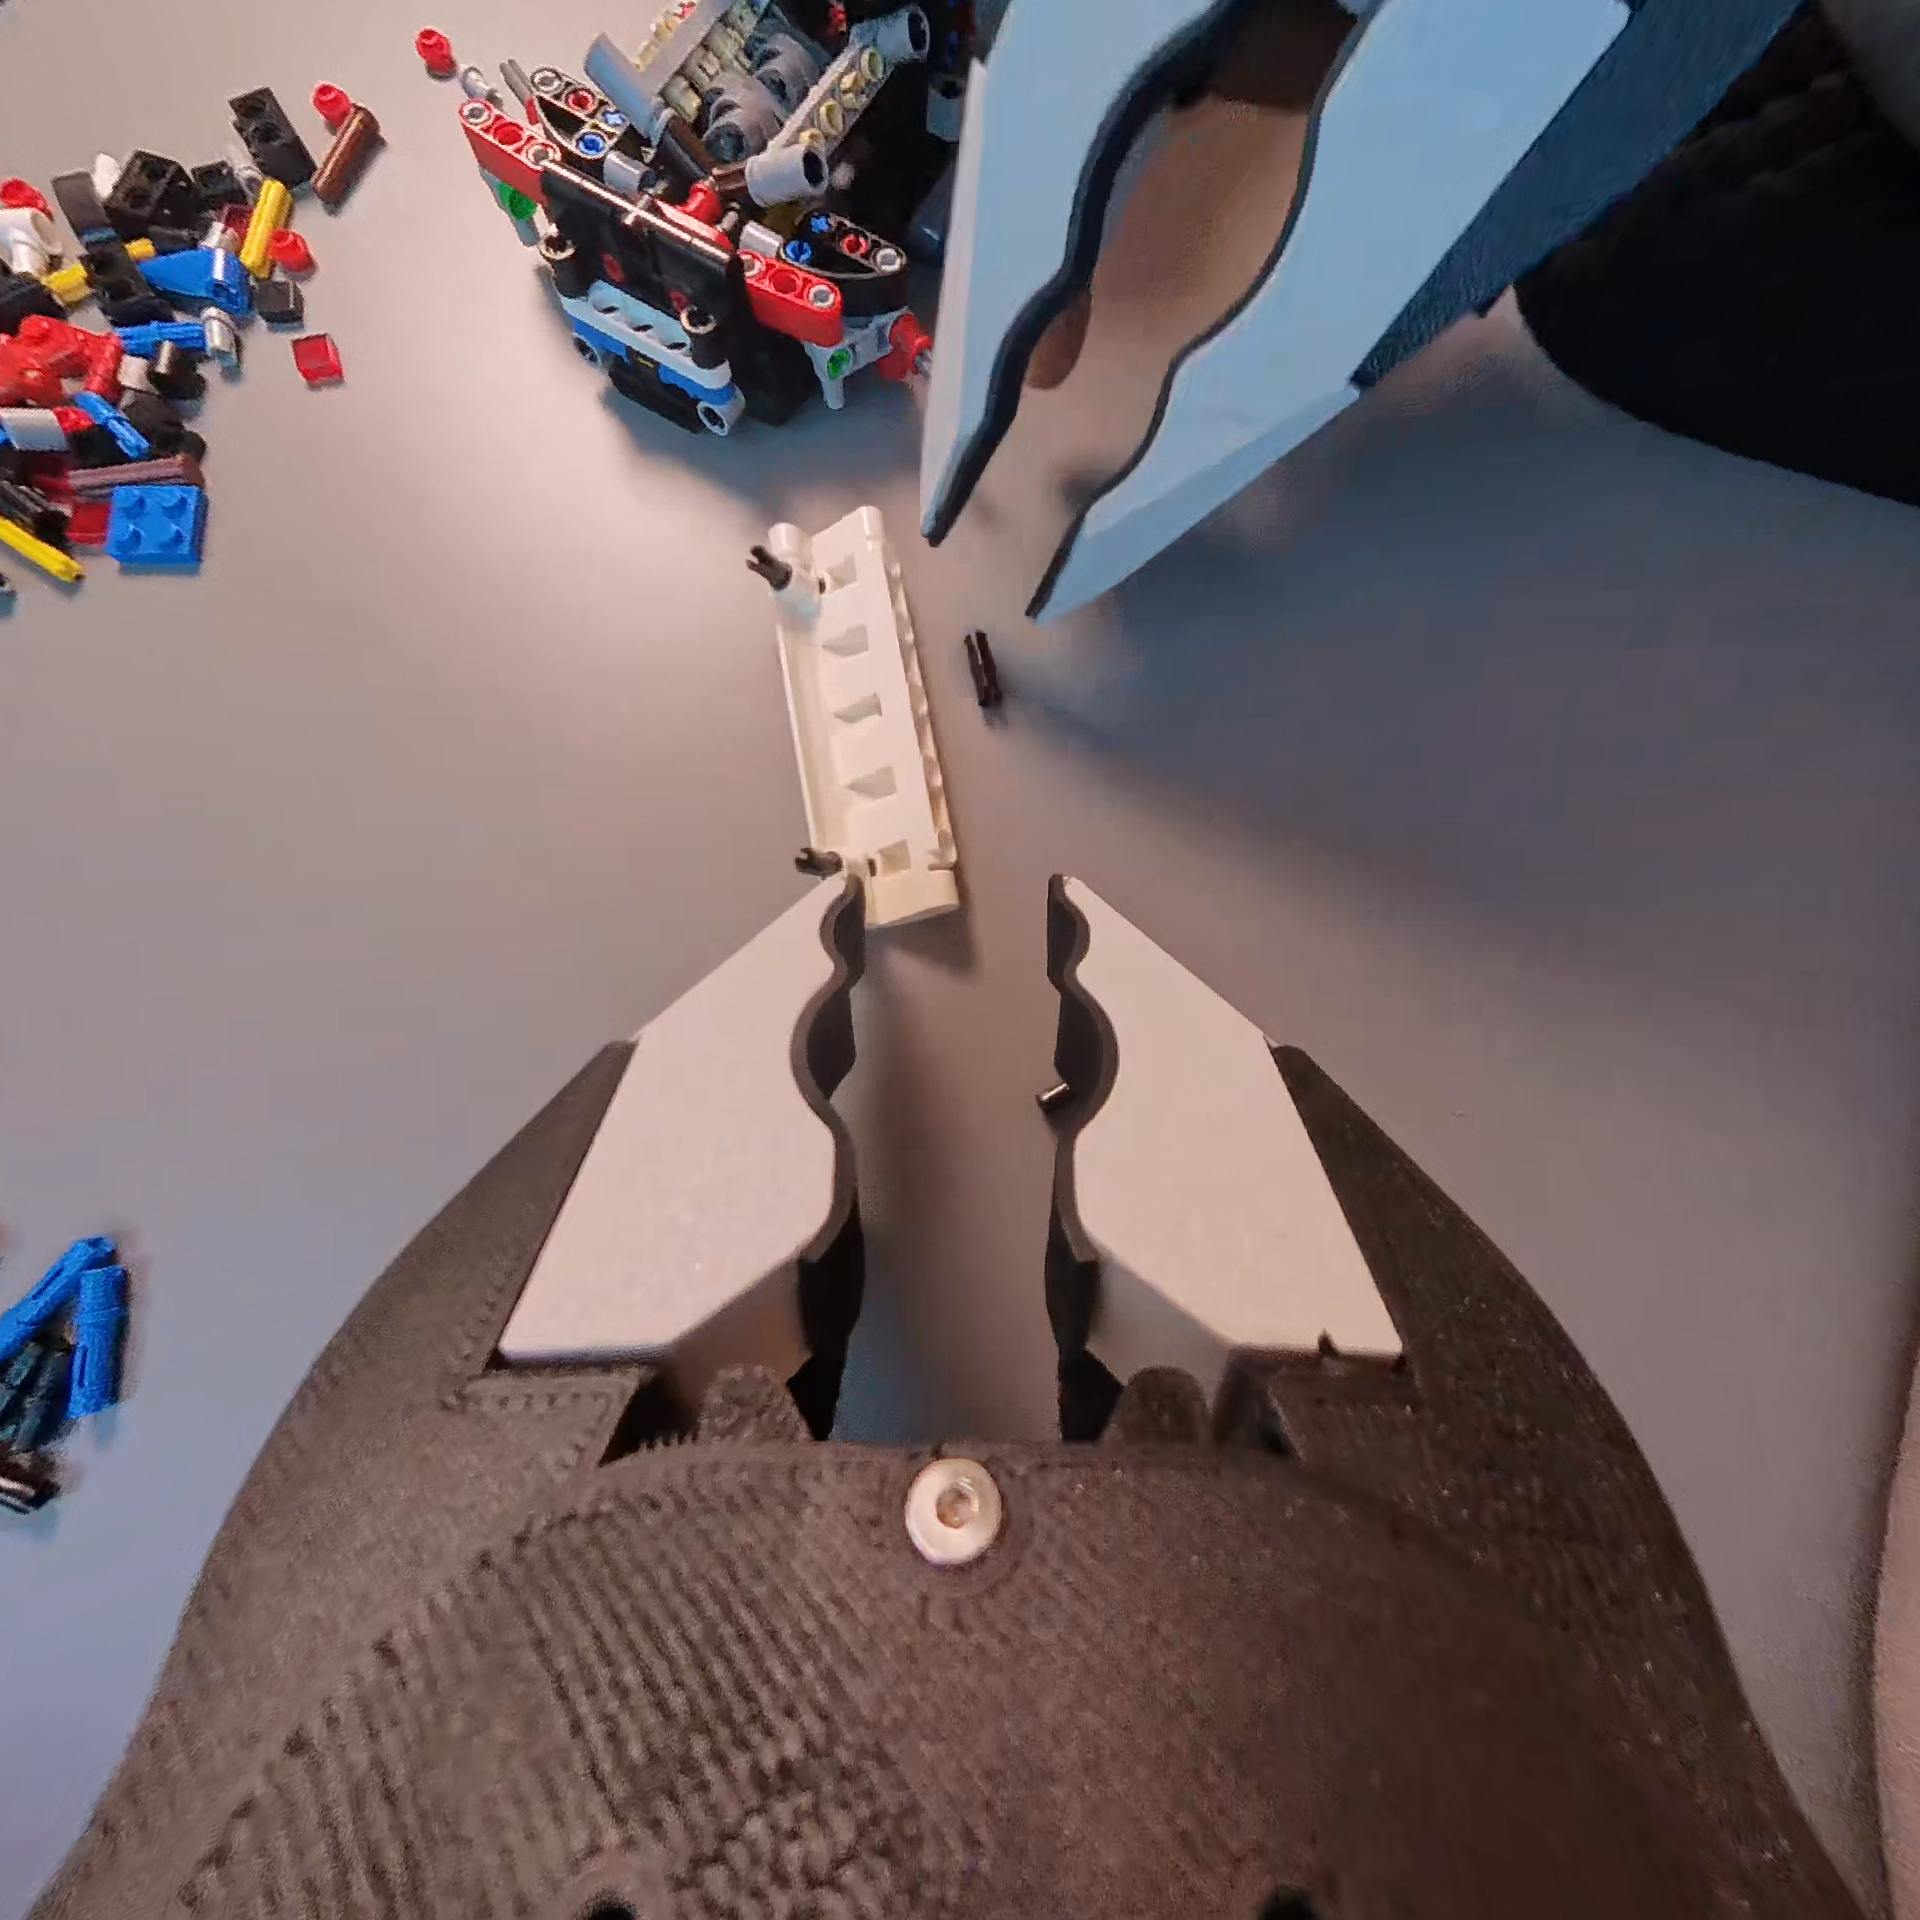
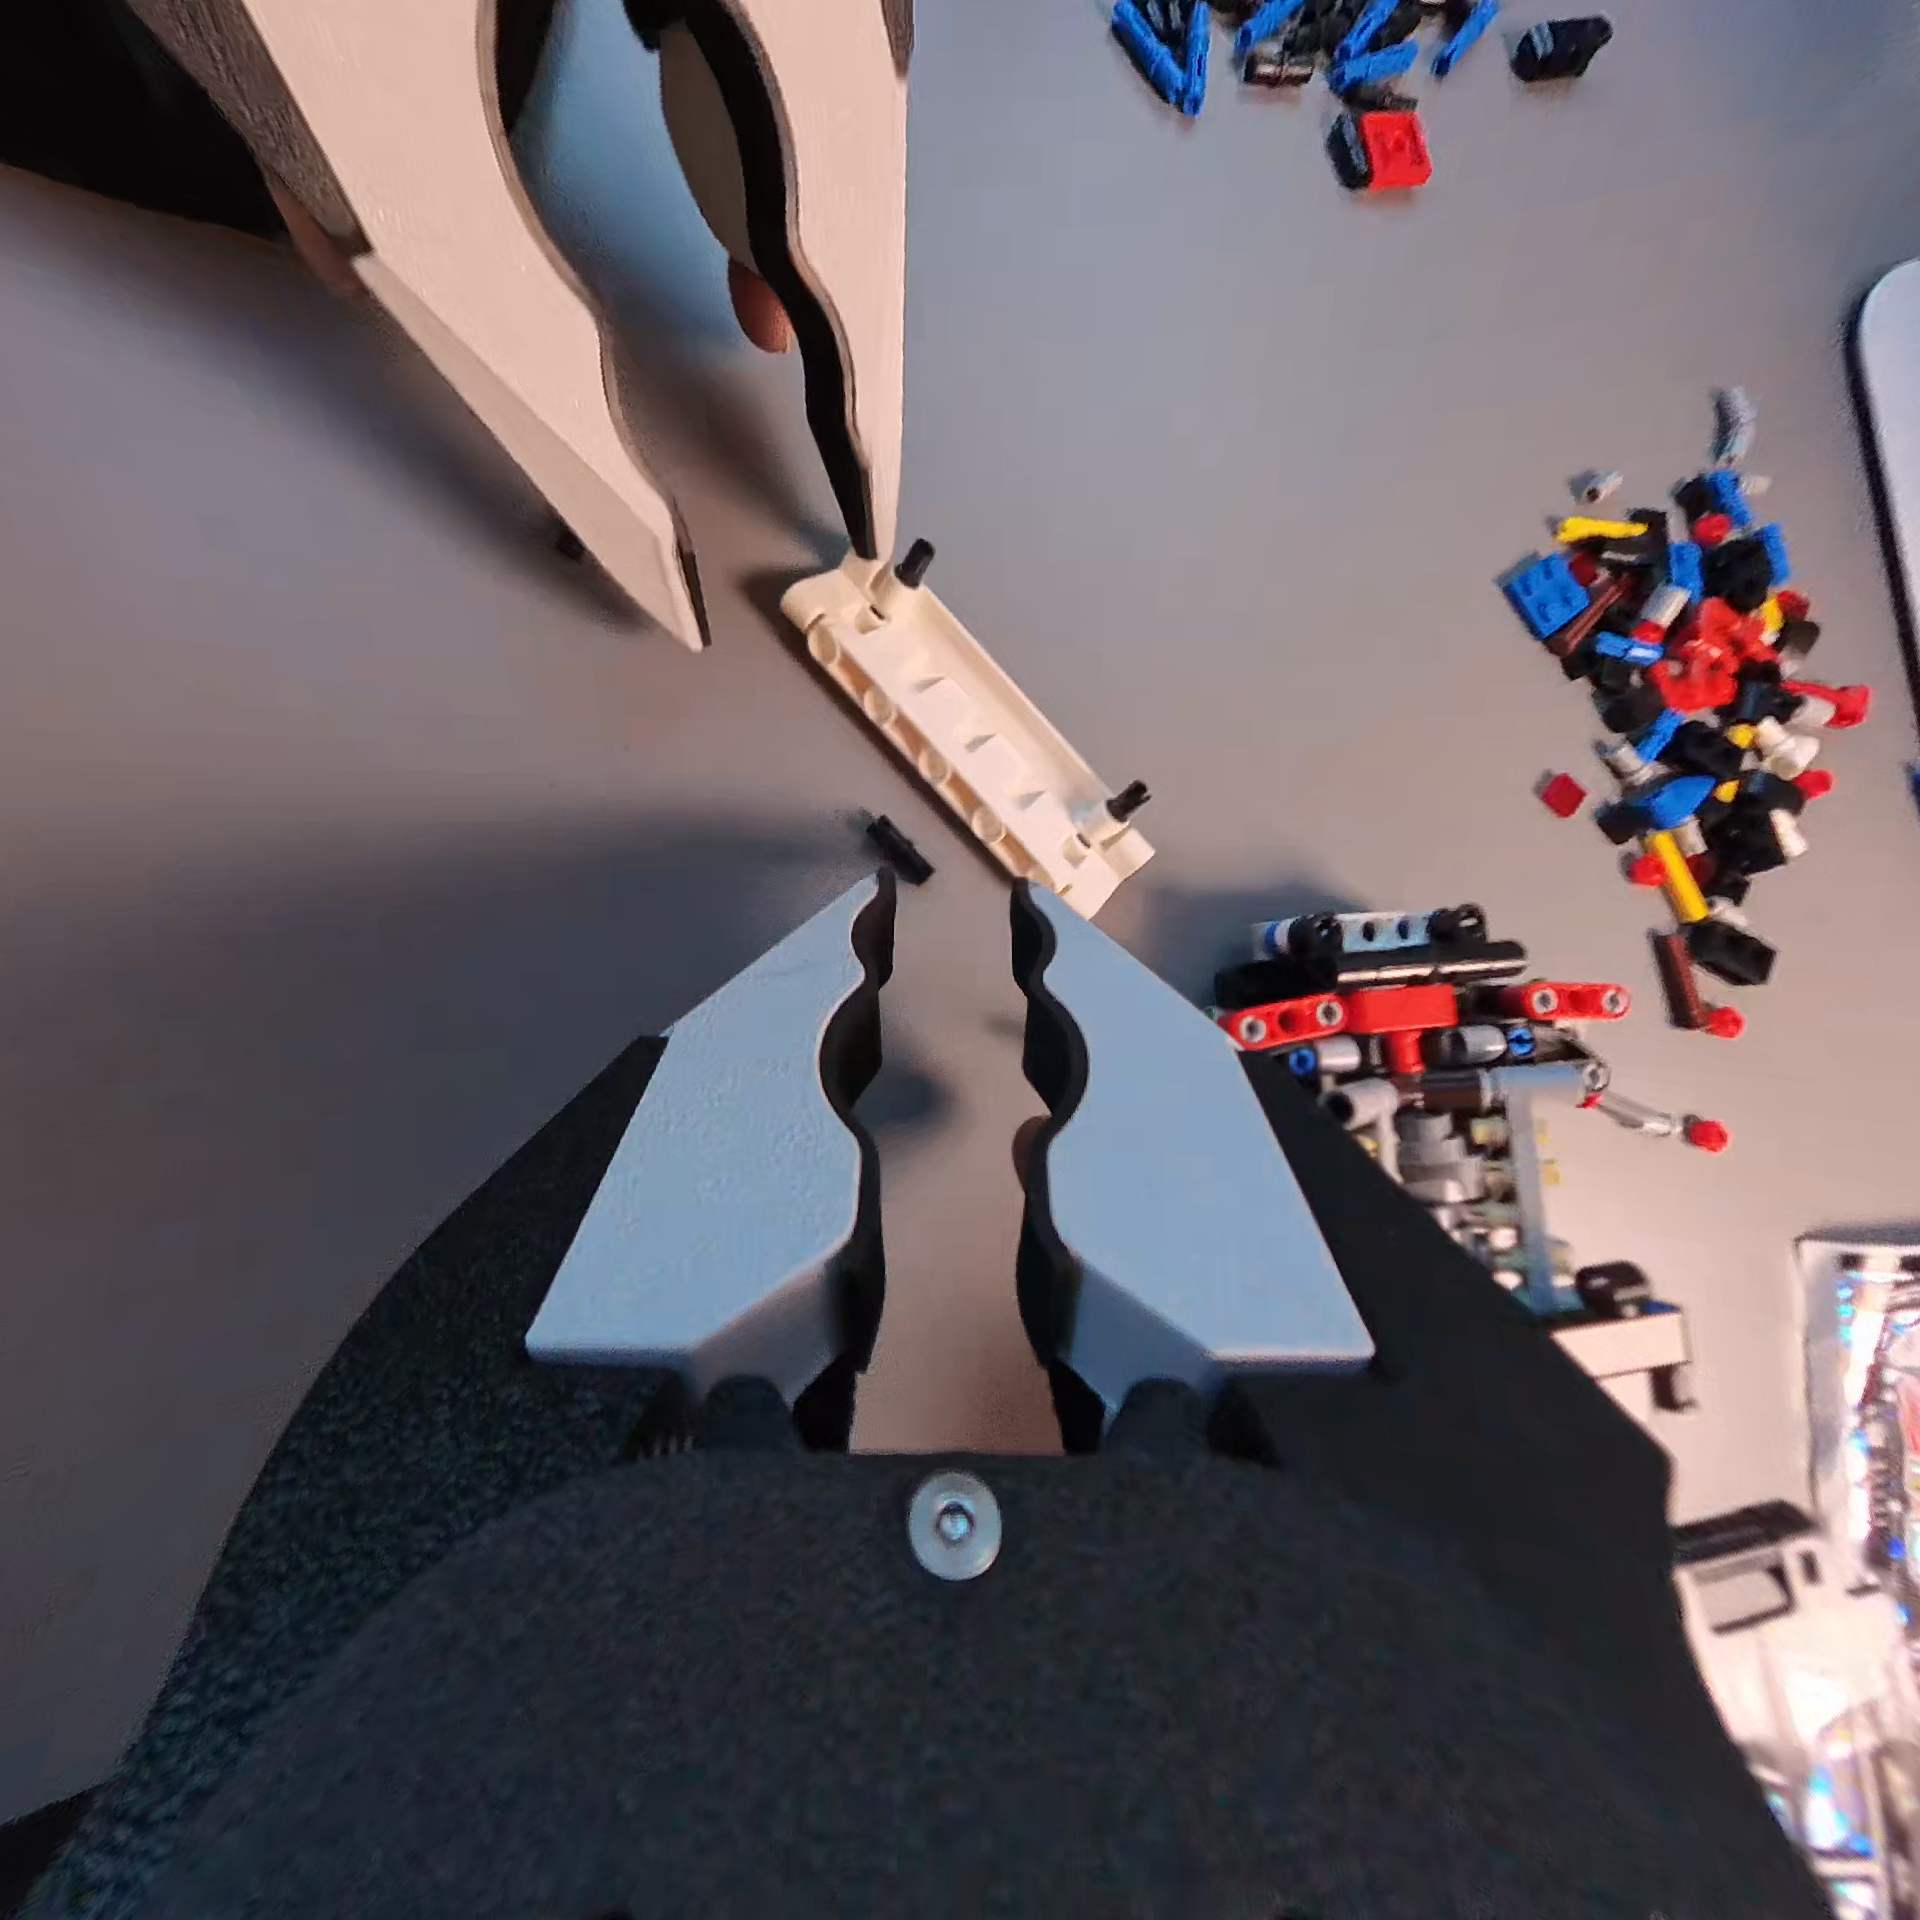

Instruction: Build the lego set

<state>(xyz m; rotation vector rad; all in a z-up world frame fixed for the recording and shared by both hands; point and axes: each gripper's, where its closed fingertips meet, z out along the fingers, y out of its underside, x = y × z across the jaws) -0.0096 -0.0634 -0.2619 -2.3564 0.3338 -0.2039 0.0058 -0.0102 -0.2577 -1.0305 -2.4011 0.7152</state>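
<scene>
Grey desk (image 1: 416,831), no desk edge in either view. Wide bare stretch around the white panel (image 1: 868,717) on all near sides; clutter sits farther out.

Left gripper (image 1: 956,883): jaws parted, moderate gap, holding nothing. Panel's near end lies just past its left fingertip, touching or almost touching; can't tell which. Panel is off to the left of the gap, not between the jaws. A tiny black bit (image 1: 1055,1096) shows against the right finger's inner edge; can't tell what it is.

Right gripper (image 2: 951,888): jaws parted, narrower gap, empty. A loose black pin (image 2: 899,850) lies on the desk just off its left fingertip, beside the panel's long edge, apart from it. Panel's other end sits just past the right fingertip.

Panel lies flat, hollow side up, ribs showing, with a black pin (image 2: 914,561) standing out at one end and another (image 2: 1127,802) at the other. The two grippers face each other, panel lying between them.

Part-built model (image 1: 707,239), red, black, blue and grey, stands beyond the panel in the left view and close by the right gripper's right finger in the right view. Mixed loose pile (image 2: 1704,707) well apart to the side. Blue pins (image 2: 1299,42) in a separate cluster. Clear plastic bag (image 2: 1860,1455) at the right of the right view.
</scene>
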